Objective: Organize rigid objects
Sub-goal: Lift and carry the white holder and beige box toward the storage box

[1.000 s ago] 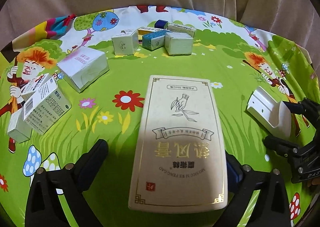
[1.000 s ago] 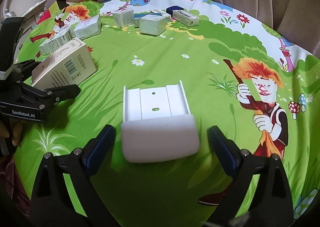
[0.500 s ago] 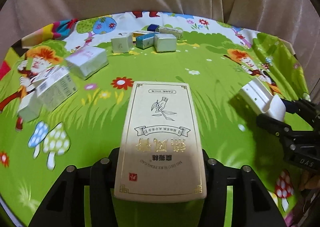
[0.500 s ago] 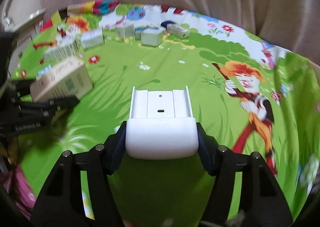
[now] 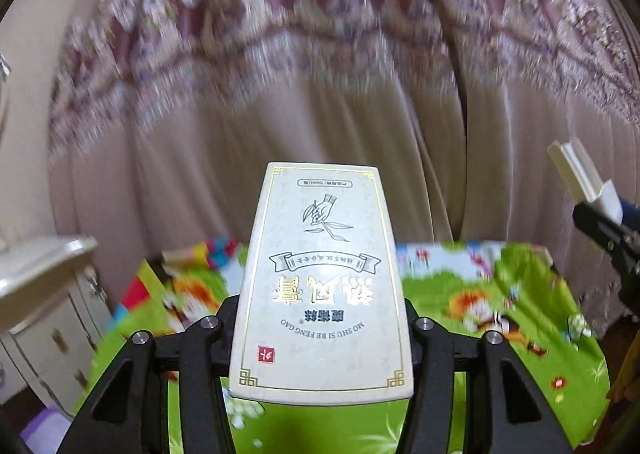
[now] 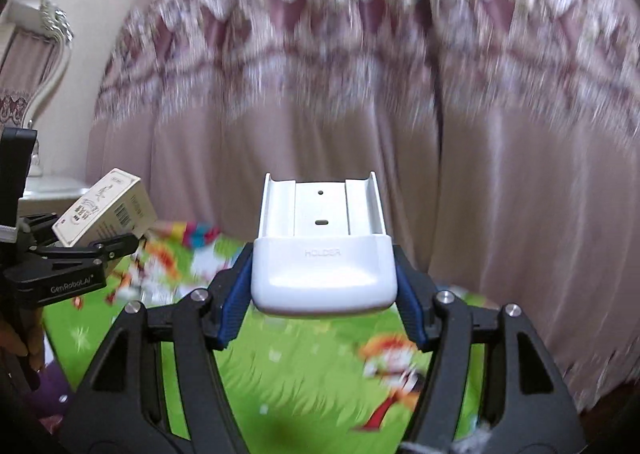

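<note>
Left wrist view: left hand-held gripper clenched on a cream box with gold border and a drawn hand-and-leaf motif, print upside down to the camera. Both fingers press the box's long sides near its close end; the box sticks out forward, lifted clear of the worktop. The worktop, under a green cartoon-print cloth, lies below and behind the box, blurred. Pink curtain with a patterned band fills the upper frame. A white cabinet stands at left. At the right edge the right hand-held gripper shows side-on, carrying a white holder in the air.

Right wrist view: right hand-held gripper clenched on the white holder, a plastic cradle marked "HOLDER". Blue pads press its rounded near end from both sides; its open slotted back points away from the camera. It is held off the cloth, which is blurred below. At left the left hand-held gripper shows, marked "GenRobot.AI", holding the cream box tilted, barcode side visible, well apart from the holder. Curtain behind. An ornate white frame shows at the top left.
</note>
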A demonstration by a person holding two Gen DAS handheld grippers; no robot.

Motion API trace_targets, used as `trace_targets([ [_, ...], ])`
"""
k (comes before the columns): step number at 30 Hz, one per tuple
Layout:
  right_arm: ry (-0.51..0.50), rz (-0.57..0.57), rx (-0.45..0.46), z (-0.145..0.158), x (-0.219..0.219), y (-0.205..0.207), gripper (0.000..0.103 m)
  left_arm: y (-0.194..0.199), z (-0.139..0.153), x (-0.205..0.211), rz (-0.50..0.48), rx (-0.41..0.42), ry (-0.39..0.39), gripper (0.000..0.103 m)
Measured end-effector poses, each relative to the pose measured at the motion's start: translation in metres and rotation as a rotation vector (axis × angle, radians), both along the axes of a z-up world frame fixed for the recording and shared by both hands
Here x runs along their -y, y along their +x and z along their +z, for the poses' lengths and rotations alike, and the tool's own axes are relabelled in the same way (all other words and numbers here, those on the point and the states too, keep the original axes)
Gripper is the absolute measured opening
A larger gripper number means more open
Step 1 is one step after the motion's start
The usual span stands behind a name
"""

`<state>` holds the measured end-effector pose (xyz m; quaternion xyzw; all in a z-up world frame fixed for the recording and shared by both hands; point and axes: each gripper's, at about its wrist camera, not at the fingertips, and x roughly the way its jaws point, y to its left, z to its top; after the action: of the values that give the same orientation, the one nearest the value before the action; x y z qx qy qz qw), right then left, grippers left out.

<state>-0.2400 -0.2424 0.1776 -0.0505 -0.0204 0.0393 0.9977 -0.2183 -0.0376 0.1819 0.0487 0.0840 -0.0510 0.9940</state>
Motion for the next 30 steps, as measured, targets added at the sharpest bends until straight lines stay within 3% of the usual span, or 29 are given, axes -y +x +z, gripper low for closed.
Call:
trace_targets([
  [4,-0.027,-0.018,0.108,0.018,-0.012,-0.026,0.067,-0.019,0.013,-0.007,0.004,0.063,-0.005,0.052],
  [8,-0.036,-0.009,0.133,0.027,-0.018,-0.034,0.067,-0.030,0.015,-0.014,0.013,0.082,-0.012,0.052],
  [19,-0.055,0.062,0.099,0.025,-0.036,-0.036,0.067,-0.042,0.005,-0.038,0.035,0.048,-0.031,0.052],
  [30,-0.101,0.221,0.056,0.017,-0.082,-0.041,0.067,-0.061,-0.010,-0.081,0.117,0.006,-0.053,0.053],
])
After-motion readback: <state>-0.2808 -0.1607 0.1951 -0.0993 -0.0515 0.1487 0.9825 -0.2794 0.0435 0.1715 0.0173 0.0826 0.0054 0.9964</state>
